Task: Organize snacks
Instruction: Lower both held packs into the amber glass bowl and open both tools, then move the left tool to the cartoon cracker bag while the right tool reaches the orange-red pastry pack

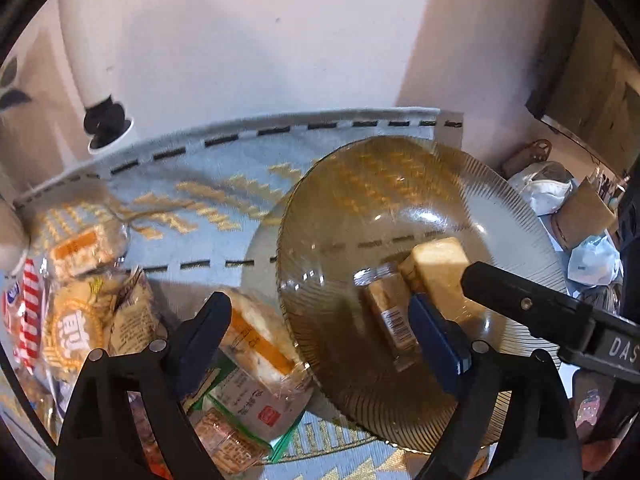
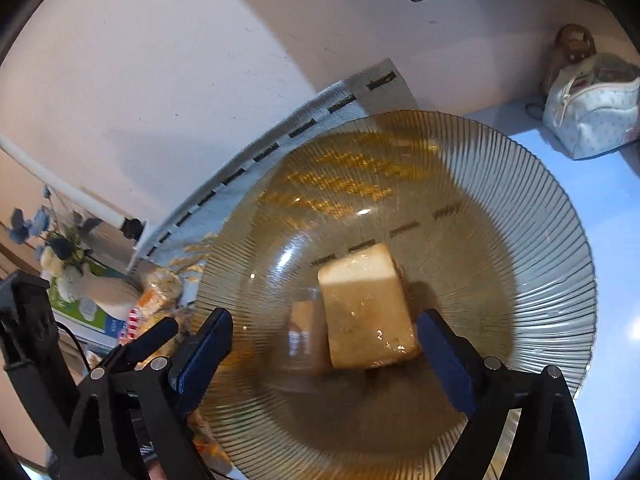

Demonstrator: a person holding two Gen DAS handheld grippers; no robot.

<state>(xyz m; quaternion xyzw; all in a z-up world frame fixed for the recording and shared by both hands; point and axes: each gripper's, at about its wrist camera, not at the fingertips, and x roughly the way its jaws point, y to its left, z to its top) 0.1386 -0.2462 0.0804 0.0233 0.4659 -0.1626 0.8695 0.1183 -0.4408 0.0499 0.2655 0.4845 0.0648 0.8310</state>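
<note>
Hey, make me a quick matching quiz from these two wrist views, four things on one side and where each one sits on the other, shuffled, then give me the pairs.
Things:
1. pale block snack
2. barcoded snack bar
3. white dotted pouch
4. orange-labelled cracker pack

Places:
A. on the patterned mat, left of the plate
B. in the glass plate, between the right claw's open fingers
C. on the blue surface by the wall, beyond the plate
D. in the plate, beside the pale block

Pairs: 1-B, 2-D, 3-C, 4-A
</note>
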